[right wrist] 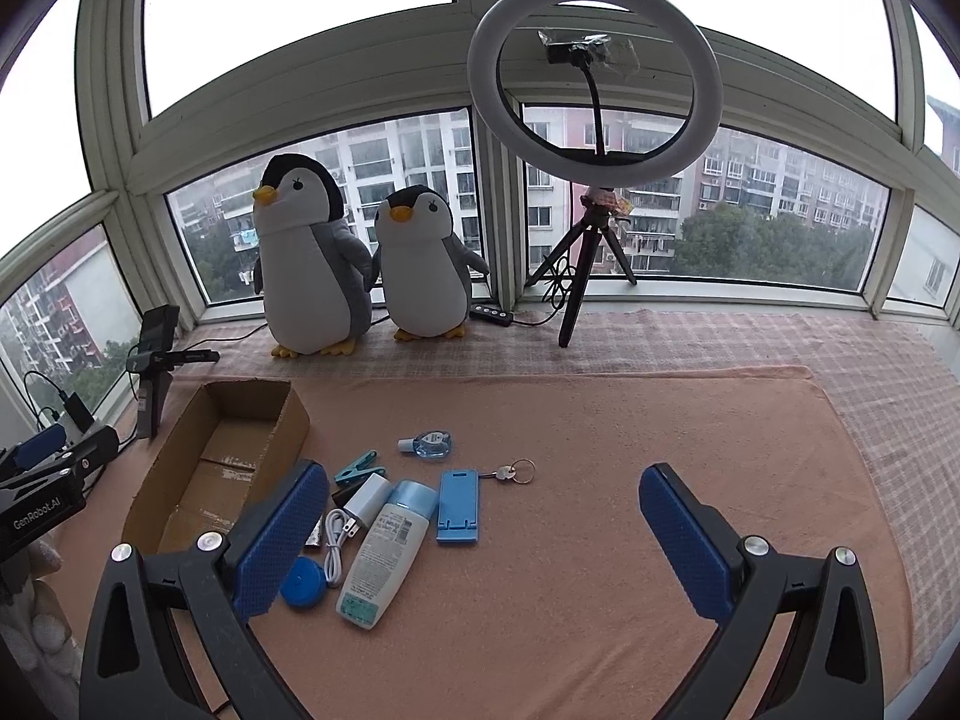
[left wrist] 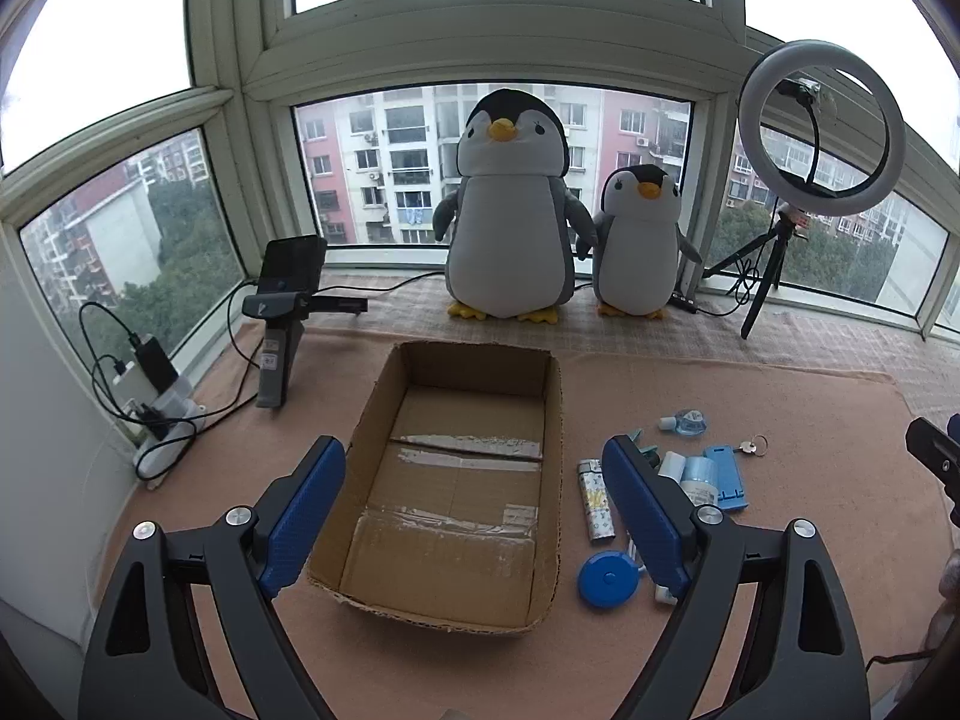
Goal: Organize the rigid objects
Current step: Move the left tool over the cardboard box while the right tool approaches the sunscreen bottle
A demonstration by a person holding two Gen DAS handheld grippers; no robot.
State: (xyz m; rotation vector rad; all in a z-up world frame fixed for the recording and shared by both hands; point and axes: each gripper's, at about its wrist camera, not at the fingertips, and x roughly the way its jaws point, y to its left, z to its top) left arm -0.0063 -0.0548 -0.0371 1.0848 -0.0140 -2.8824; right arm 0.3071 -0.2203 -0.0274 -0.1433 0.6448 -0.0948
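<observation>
both the left gripper and right gripper hang released, the empty brown cardboard box at frame centre seemingly awaiting the white lotion bottle lower left.

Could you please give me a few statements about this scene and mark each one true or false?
1. The box is empty. True.
2. The right claw grips the bottle. False: it is open and holds nothing.
3. The key lies inside the box. False: it lies on the mat.
4. Two penguins stand by the window. True.
5. The left claw is open. True.
</observation>
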